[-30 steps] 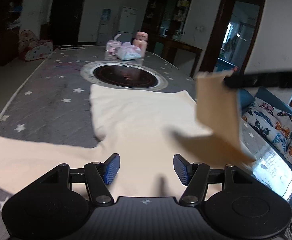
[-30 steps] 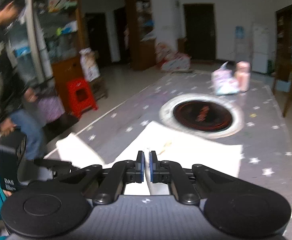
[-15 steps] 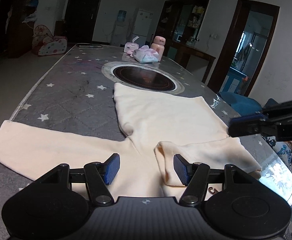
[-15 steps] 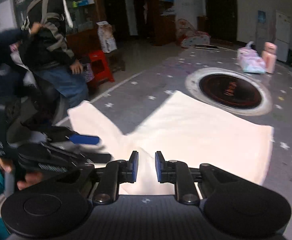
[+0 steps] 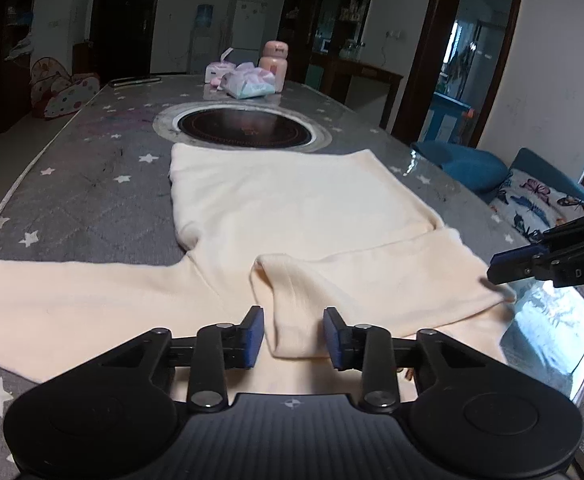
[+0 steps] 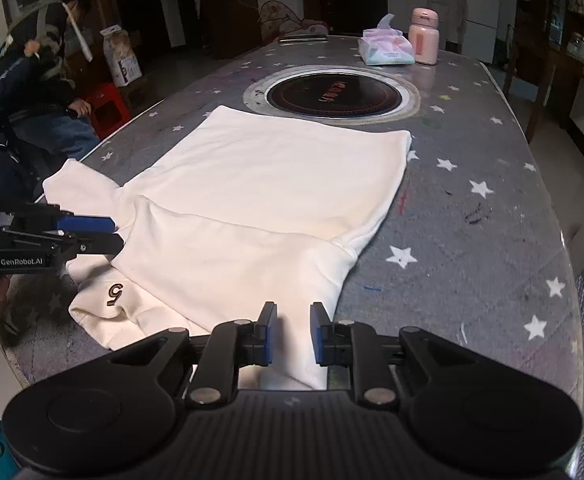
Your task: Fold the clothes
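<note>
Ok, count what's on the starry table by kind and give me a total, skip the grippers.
Cream long-sleeved top: 1
Tissue packs, one soft pack and one smaller pack behind it: 2
Pink bottle: 1
Flat dark item at the far edge, too small to identify: 1
Total: 5

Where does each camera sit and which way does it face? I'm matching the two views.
Left wrist: on the left gripper, jaws closing around a fold of the cream sweater; right gripper shows at right.
Right wrist: on the right gripper, over the folded sleeve; left gripper at left.
Shared: sweater, round hob, pink bottle.
</note>
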`<state>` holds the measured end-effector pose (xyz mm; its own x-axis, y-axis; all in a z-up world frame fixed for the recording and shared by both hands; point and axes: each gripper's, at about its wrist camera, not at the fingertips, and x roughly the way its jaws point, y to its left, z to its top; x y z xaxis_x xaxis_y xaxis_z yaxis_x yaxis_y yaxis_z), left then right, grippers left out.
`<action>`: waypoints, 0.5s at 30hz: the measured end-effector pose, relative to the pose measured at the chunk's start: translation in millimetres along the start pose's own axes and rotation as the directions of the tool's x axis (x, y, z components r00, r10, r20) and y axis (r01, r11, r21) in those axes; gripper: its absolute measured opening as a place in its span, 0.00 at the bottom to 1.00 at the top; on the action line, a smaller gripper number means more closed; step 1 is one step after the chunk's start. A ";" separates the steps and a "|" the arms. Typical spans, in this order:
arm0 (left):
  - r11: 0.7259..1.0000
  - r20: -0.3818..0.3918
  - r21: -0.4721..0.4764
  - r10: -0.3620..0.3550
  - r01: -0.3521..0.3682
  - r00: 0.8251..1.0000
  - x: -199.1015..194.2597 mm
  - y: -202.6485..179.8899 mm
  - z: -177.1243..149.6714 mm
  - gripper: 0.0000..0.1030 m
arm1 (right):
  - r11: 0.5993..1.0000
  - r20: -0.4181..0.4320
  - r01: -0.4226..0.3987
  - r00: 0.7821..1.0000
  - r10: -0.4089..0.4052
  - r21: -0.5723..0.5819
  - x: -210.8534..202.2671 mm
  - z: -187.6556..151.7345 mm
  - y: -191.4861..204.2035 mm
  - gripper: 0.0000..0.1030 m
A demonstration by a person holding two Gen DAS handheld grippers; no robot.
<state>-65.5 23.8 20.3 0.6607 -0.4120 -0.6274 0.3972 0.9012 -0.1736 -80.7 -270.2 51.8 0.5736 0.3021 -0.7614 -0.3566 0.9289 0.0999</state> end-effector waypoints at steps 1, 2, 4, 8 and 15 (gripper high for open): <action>1.000 0.001 -0.001 0.004 -0.004 1.000 -0.1 0.0 -0.3 0.30 | 1.000 -0.001 -0.001 1.000 0.001 0.001 0.8 -1.4 -1.1 0.17; 1.000 0.003 0.000 0.008 -0.008 1.000 -0.1 -0.5 -0.5 0.23 | 1.000 -0.002 -0.002 1.000 0.002 -0.003 2.0 -2.4 -1.0 0.17; 1.000 0.005 0.018 0.025 -0.025 1.000 0.6 -3.2 -1.5 0.13 | 1.000 -0.007 -0.003 1.000 0.003 -0.013 5.2 -3.4 0.7 0.17; 0.996 0.027 0.063 0.060 -0.062 0.998 -3.3 -11.1 -3.7 0.05 | 0.999 -0.013 0.001 1.000 -0.001 -0.032 12.4 -2.9 5.9 0.20; 0.996 0.026 0.039 0.075 -0.076 0.997 -13.1 -7.3 -2.9 0.04 | 0.998 -0.012 0.015 1.000 -0.016 -0.061 12.0 -2.1 7.3 0.26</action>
<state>-78.9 23.1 27.7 0.7046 -0.3470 -0.6190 0.3706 0.9238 -0.0961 -78.0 -260.3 42.1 0.5700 0.2849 -0.7707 -0.3921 0.9186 0.0495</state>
